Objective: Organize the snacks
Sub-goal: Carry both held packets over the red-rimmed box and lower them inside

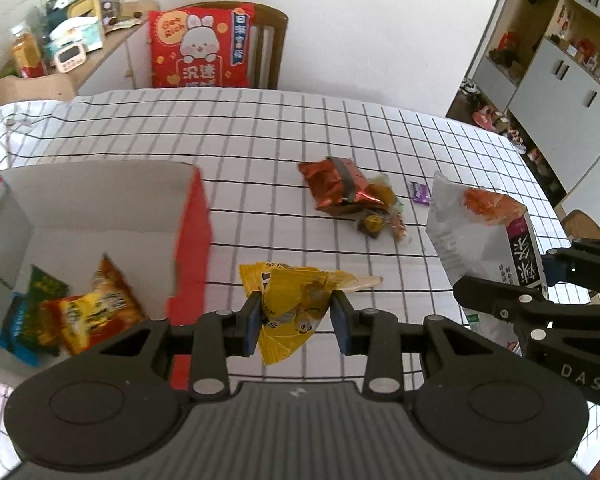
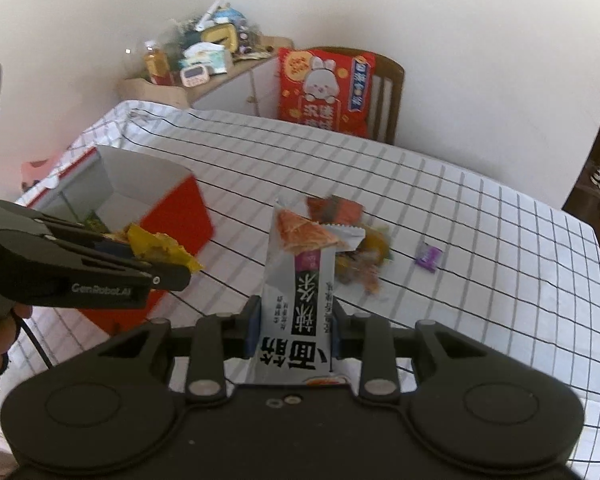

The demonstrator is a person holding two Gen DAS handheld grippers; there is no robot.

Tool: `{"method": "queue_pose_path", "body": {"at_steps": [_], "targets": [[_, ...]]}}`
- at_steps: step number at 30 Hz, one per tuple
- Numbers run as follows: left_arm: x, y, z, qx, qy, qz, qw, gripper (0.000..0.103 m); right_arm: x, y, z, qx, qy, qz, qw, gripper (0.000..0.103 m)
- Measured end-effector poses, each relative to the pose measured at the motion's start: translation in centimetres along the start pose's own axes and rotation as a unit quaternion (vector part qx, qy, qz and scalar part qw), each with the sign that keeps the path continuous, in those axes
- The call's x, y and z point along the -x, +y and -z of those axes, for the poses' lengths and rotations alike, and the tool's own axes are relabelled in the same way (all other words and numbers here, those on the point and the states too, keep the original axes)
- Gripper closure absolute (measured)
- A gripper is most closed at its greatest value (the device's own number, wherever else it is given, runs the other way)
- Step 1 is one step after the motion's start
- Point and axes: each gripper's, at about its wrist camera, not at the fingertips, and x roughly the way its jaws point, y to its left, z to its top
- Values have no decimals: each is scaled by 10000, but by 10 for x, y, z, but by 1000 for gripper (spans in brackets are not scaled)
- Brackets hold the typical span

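You're pinching a yellow snack packet [image 1: 296, 308] in your left claw [image 1: 296, 320], box [image 1: 192, 240] just left of it; right claw [image 2: 294, 330] is gripping the white noodle pack [image 2: 296, 300].

One box [image 1: 192, 240], two held packets, roughly four boxed snacks [image 1: 72, 312]

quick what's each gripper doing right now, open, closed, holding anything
Left gripper: closed on the yellow snack packet, held above the table near the red box.
Right gripper: closed on the white noodle snack pack.
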Motion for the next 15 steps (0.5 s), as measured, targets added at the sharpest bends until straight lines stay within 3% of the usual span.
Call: {"method": "queue_pose_path", "body": {"at_steps": [15], "targets": [[46, 83, 4, 295, -249, -194, 9991, 68, -8, 96, -36, 311, -110, -329, 9989, 72]]}}
